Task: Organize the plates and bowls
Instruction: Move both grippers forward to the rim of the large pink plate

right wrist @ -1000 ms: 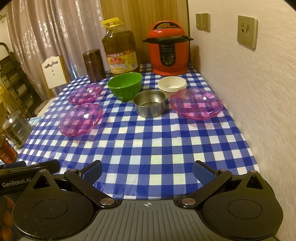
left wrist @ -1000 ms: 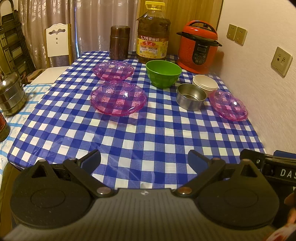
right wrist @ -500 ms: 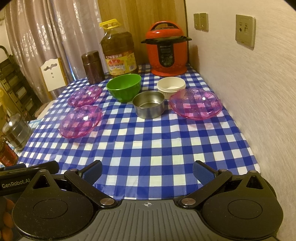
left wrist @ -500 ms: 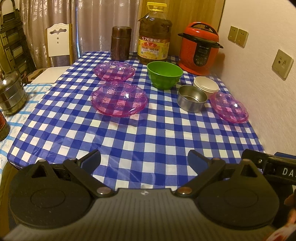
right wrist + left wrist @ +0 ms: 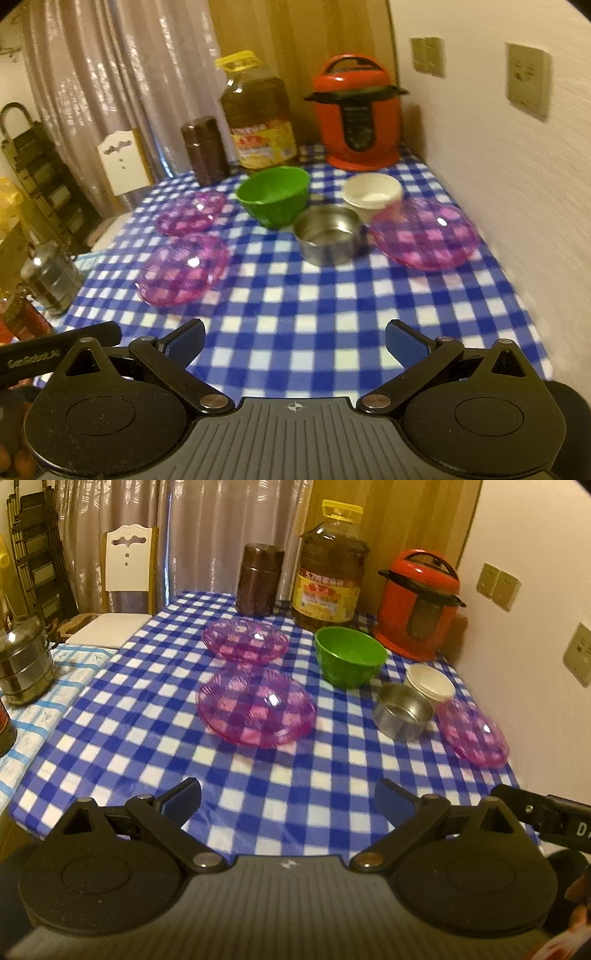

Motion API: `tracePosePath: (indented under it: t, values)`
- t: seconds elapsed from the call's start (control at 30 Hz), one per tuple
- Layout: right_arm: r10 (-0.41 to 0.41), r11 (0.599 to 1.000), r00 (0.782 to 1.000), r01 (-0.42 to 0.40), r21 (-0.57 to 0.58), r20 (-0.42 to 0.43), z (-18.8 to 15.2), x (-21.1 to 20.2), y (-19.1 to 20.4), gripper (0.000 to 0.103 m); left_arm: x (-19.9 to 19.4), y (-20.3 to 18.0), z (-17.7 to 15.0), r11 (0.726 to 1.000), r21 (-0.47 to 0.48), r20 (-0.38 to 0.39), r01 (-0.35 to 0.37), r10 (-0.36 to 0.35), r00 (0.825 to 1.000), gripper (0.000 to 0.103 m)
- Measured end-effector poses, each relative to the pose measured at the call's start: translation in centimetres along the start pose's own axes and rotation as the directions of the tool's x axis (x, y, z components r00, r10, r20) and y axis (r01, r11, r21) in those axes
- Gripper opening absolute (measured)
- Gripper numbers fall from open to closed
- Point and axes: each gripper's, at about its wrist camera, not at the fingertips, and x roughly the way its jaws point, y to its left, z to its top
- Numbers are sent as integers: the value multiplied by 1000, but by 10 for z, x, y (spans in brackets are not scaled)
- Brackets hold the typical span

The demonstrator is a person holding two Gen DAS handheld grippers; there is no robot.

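Three pink glass plates lie on the blue checked table: a near one (image 5: 255,712) (image 5: 183,269), a far one (image 5: 246,645) (image 5: 191,213), and one by the right wall (image 5: 474,732) (image 5: 424,232). A green bowl (image 5: 349,656) (image 5: 274,195), a steel bowl (image 5: 402,712) (image 5: 327,234) and stacked white bowls (image 5: 430,681) (image 5: 372,192) stand between them. My left gripper (image 5: 288,799) is open and empty above the table's near edge. My right gripper (image 5: 294,341) is open and empty there too, short of the steel bowl.
A red pressure cooker (image 5: 419,603) (image 5: 356,110), a big oil bottle (image 5: 330,565) (image 5: 258,118) and a brown jar (image 5: 258,579) (image 5: 205,149) stand at the back. A wall runs along the right. A steel tiered container (image 5: 22,661) and a white chair (image 5: 127,565) are to the left.
Both grippers have moved forward over the table toward the dishes. Both stay open. Nothing on the table has moved.
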Motion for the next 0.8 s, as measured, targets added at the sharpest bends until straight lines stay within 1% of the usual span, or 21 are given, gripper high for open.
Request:
tracePosePath:
  t: [0.13, 0.27, 0.37, 0.5, 0.57, 0.6, 0.63, 0.67, 0.7, 0.73, 0.8]
  values:
    - [27, 1000, 1000, -27, -14, 9, 16, 22, 7, 103, 20, 16, 18, 1000, -20, 18, -17, 18, 1000, 100]
    - [54, 998, 999, -53, -19, 10, 32, 60, 14, 103, 53, 36, 37, 999, -44, 21, -32, 33, 999, 100]
    - [74, 997, 997, -74, -21, 4, 43, 93, 16, 103, 81, 49, 49, 998, -36, 34, -55, 56, 998, 100]
    - [91, 995, 996, -91, -39, -10, 53, 137, 24, 103, 120, 68, 62, 997, -44, 16, -61, 61, 998, 99]
    - [104, 993, 994, -105, -48, -24, 56, 161, 26, 103, 139, 77, 67, 997, -41, 1, -66, 66, 998, 97]
    - [108, 992, 994, -110, -55, -31, 57, 171, 28, 103, 149, 81, 68, 996, -38, -7, -75, 74, 997, 94]
    - [112, 992, 993, -114, -61, -37, 58, 181, 30, 102, 158, 85, 69, 996, -35, -13, -81, 81, 997, 94]
    - [118, 990, 992, -121, -67, -44, 59, 191, 31, 98, 166, 89, 70, 996, -34, -15, -86, 85, 996, 94]
    - [127, 989, 991, -130, -72, -52, 59, 201, 33, 86, 174, 92, 71, 995, -34, -17, -89, 89, 996, 93]
    - [132, 988, 989, -137, -77, -66, 59, 211, 35, 80, 180, 95, 71, 995, -33, -18, -90, 90, 996, 90]
    - [144, 986, 986, -150, -67, -87, 58, 230, 36, 80, 192, 100, 71, 996, -38, -20, -82, 81, 997, 89]
